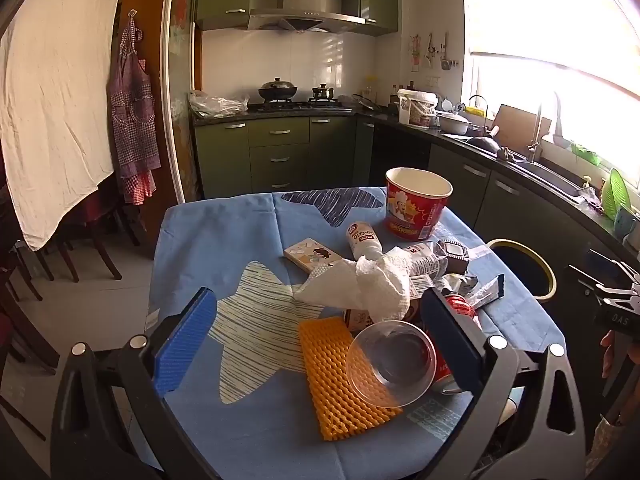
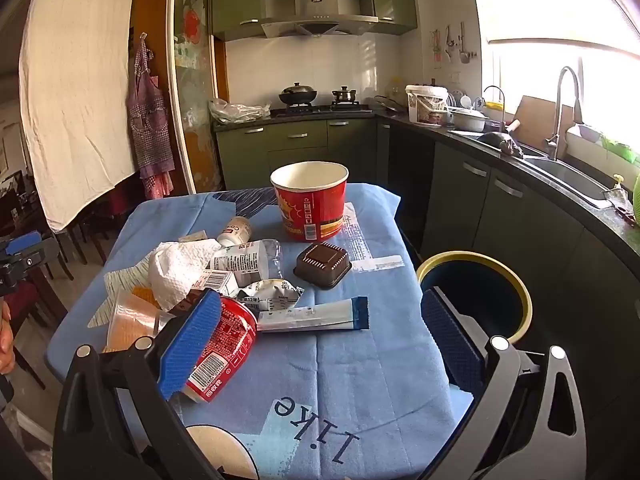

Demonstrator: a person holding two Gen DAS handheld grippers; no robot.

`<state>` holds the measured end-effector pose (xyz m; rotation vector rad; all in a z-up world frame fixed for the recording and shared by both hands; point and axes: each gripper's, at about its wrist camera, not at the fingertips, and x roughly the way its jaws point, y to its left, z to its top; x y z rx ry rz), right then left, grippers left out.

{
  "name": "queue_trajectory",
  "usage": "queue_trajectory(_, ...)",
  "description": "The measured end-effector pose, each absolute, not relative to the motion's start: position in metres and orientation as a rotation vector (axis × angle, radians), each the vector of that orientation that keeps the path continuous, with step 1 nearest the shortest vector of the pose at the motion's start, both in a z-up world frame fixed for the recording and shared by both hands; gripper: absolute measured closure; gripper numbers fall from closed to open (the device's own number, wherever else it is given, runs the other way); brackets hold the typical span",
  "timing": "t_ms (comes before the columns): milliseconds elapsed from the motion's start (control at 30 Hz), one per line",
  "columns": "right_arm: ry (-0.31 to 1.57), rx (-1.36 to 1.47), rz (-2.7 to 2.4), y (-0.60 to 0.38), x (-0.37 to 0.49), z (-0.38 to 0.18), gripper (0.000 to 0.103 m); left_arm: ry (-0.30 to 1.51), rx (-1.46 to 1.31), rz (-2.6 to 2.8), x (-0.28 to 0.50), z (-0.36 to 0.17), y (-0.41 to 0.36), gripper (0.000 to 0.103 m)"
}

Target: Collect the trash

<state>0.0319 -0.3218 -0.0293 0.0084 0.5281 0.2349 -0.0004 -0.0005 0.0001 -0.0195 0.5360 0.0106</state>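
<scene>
A pile of trash lies on the blue tablecloth [image 1: 224, 236]: a crumpled white paper towel [image 1: 372, 284], a clear plastic cup [image 1: 390, 364] on its side, an orange foam net [image 1: 344, 380], a red soda can [image 2: 224, 352], a red paper bucket [image 2: 310, 200], a brown plastic tray [image 2: 323, 265], a white tube wrapper [image 2: 312, 315] and a white bottle [image 1: 362, 240]. My left gripper [image 1: 320, 344] is open above the cup and foam net. My right gripper [image 2: 320, 344] is open, its left finger [image 2: 188, 344] beside the can. A dark bin with a yellow rim [image 2: 478, 292] stands right of the table.
Green kitchen cabinets and a dark counter with a sink [image 2: 568, 176] run along the back and right. A stove with pots [image 1: 280, 92] is at the back. Chairs [image 1: 80, 248] and a white sheet [image 1: 52, 92] stand to the left.
</scene>
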Motion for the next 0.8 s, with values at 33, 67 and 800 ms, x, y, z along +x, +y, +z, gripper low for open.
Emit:
queue_trajectory(33, 0.528, 0.008, 0.234, -0.3219, 0.0318, -0.0293, 0.004, 0.537, -0.020, 0.010, -0.0004, 0.0001, -0.0005, 0.006)
queue_trajectory(67, 0.529, 0.007, 0.234, -0.3220, 0.0318, -0.0292, 0.004, 0.539, -0.019, 0.011, -0.0003, 0.0001, -0.0005, 0.006)
queue_trajectory(800, 0.529, 0.008, 0.231, -0.3222, 0.0320, -0.0303, 0.004, 0.547, -0.018, 0.008, -0.0005, -0.0001, -0.0020, 0.006)
